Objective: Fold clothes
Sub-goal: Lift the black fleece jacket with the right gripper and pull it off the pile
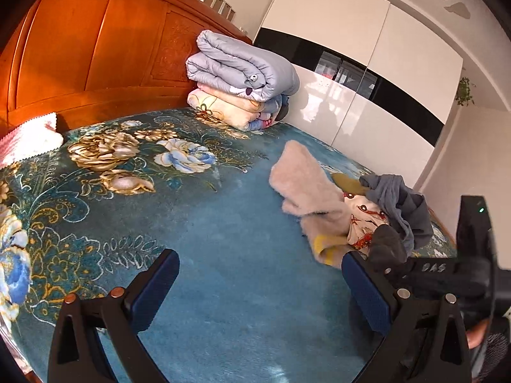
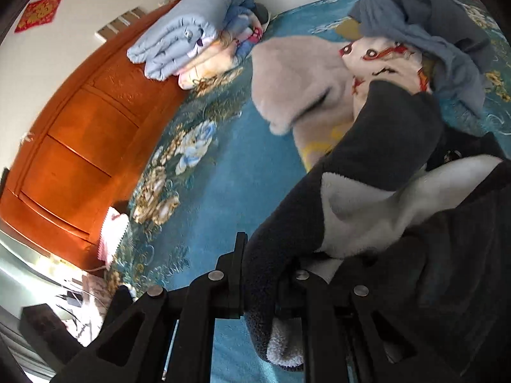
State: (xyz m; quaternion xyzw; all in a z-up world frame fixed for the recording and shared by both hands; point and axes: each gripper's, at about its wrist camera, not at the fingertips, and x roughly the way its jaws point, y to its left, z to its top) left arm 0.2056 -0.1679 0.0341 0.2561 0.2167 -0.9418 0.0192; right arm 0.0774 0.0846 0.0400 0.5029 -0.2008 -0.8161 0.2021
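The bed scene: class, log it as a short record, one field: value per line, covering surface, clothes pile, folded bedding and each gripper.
surface: teal floral bedspread
clothes pile: beige fleece garment, cream printed garment and blue-grey garment, unfolded, heaped together
folded bedding: stacked quilts against the wooden headboard
left gripper: open, empty, over the bedspread
right gripper: shut on dark fleece garment with pale lining
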